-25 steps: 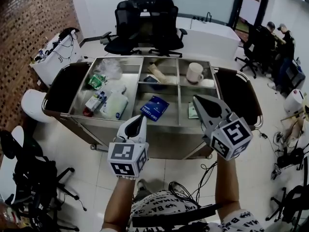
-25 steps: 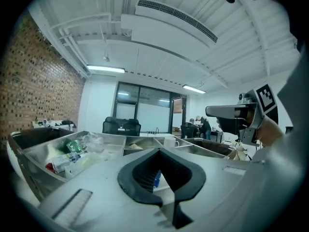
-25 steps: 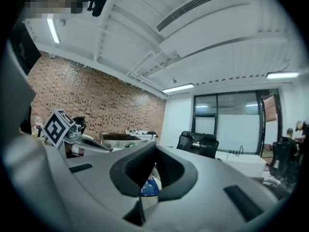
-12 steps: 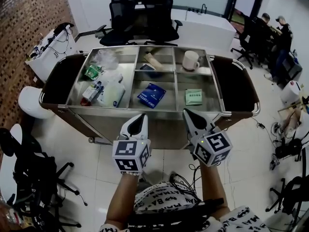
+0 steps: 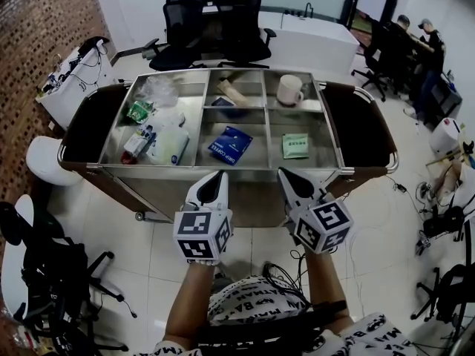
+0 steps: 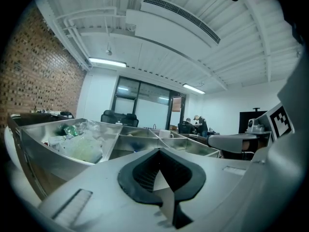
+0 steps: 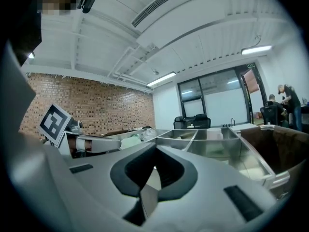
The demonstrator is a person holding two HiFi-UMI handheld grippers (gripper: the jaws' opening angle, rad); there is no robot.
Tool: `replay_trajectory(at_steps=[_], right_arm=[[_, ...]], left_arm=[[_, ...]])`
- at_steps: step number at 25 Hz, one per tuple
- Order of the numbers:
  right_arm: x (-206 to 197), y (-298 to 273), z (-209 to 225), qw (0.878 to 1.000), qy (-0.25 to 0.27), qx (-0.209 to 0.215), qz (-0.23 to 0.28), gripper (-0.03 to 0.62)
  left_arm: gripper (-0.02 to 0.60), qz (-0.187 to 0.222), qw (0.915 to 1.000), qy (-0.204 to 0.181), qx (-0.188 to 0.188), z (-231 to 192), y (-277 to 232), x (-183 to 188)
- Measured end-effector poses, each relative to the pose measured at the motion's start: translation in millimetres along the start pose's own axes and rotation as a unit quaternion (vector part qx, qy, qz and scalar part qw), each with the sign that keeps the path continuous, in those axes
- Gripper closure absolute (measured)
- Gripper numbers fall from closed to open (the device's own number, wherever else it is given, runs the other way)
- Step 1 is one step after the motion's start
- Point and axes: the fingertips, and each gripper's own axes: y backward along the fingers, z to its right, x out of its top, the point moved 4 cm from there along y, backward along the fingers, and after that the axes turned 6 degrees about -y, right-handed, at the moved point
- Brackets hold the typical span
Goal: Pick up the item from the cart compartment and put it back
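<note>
The left hand-held gripper [image 5: 216, 178] is being held clenched, jaws together with nothing between them, just before the front wall of the steel cart [image 5: 148, 185]. The right hand-held gripper [image 5: 284, 174] is being held clenched and empty too, beside the left one, at the same front edge. Both are being kept short of the compartments. The green packet [image 5: 295, 146] is lying flat in the right front compartment, apart from both grippers. A blue packet [image 5: 228, 144] is lying in the middle front compartment. A white mug [image 5: 289, 90] is standing upright in the right back compartment. A white pouch [image 5: 171, 145] and a clear bag [image 5: 159, 91] are being kept in the long left compartment. Behind the cart, black office chairs [image 5: 215, 28] are standing.
</note>
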Motion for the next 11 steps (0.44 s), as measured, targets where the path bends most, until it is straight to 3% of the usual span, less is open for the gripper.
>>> replay_trajectory(at_steps=[11], right_arm=[[-3.0,-1.6,0.1,1.0,0.002,-0.002,-0.008,0.583]], left_arm=[[0.58,-0.001,0.9999,0.002,-0.013,2.2,-7.0,0.2]])
